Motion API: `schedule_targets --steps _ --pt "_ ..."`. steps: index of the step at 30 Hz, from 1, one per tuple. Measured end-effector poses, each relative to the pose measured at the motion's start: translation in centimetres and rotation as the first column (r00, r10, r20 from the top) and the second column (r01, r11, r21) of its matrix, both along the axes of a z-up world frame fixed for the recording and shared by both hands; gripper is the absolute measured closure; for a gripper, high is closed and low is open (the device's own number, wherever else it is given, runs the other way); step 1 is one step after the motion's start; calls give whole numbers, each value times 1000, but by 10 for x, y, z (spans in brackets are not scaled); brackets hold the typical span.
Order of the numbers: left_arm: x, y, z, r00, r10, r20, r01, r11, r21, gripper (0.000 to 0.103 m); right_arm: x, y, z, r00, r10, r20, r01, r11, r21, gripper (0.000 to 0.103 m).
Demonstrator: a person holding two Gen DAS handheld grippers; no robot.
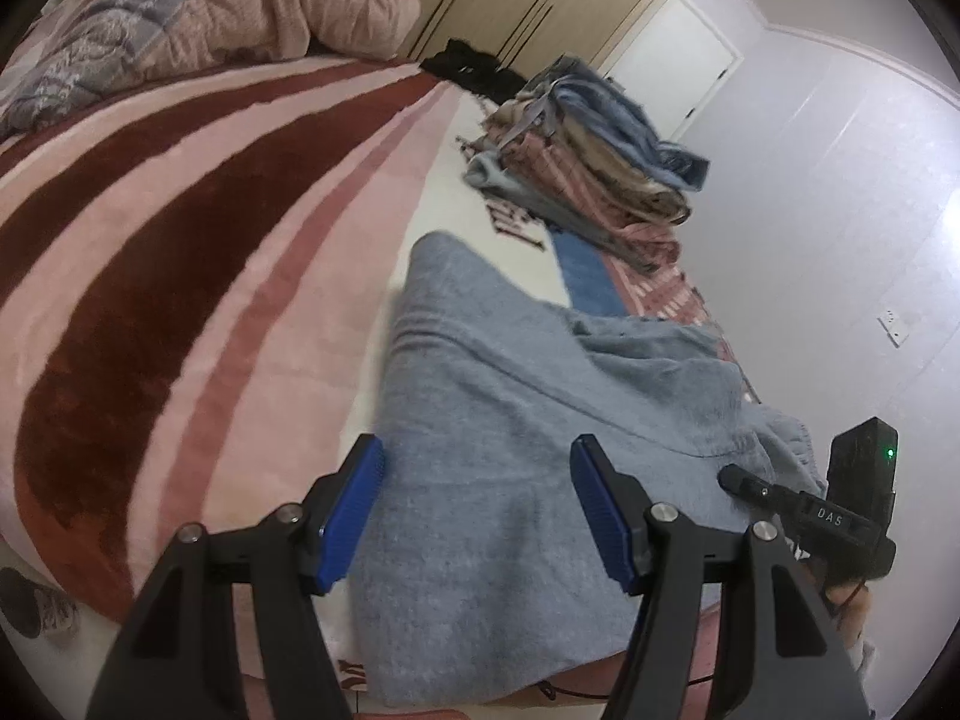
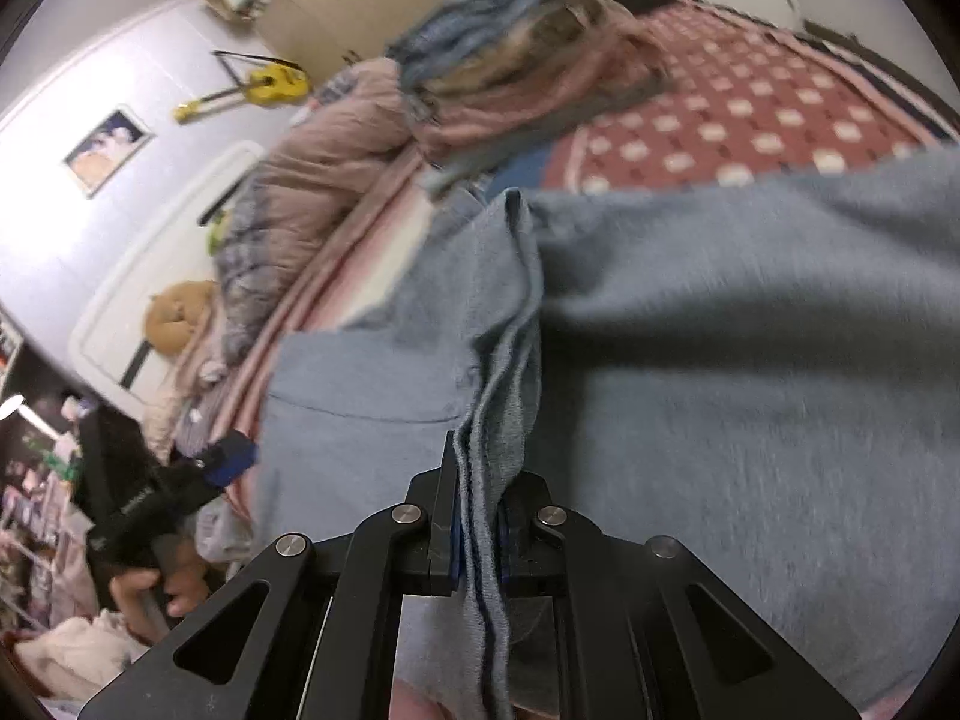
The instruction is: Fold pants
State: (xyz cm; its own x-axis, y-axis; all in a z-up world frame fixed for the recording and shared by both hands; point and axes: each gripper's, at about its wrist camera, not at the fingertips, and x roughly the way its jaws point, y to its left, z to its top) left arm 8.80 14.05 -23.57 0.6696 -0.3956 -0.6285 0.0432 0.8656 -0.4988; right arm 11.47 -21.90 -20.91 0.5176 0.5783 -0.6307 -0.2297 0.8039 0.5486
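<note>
Grey-blue fleece pants (image 1: 510,372) lie spread on the bed, close to its near edge. My left gripper (image 1: 480,498) hovers open just over them; its blue pads (image 1: 354,510) stand wide apart and cloth shows in the gap, untouched by them. In the right wrist view my right gripper (image 2: 480,516) is shut on a bunched fold of the pants (image 2: 720,360), which rises in a ridge from its jaws. The right gripper's body (image 1: 840,510) shows at the pants' right edge. A hand holds the left gripper (image 2: 180,492) at the left of the right wrist view.
A stack of folded clothes (image 1: 600,162) sits further along the bed on a red patterned cloth (image 2: 750,114). A pink and maroon striped blanket (image 1: 180,240) covers the bed, with a rumpled quilt (image 1: 240,12) behind. A shoe (image 1: 36,606) lies on the floor.
</note>
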Motion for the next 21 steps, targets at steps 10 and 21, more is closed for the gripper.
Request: schedule_targets --steps 10,21 --pt "4 -4 -11 999 -8 -31 8 1000 7 38 -3 -7 6 999 -24 23 25 998 -60 83" --pt "9 -15 15 999 20 24 -22 995 95 36 -98 -169 62 887 -427 175 447 890 -92 31"
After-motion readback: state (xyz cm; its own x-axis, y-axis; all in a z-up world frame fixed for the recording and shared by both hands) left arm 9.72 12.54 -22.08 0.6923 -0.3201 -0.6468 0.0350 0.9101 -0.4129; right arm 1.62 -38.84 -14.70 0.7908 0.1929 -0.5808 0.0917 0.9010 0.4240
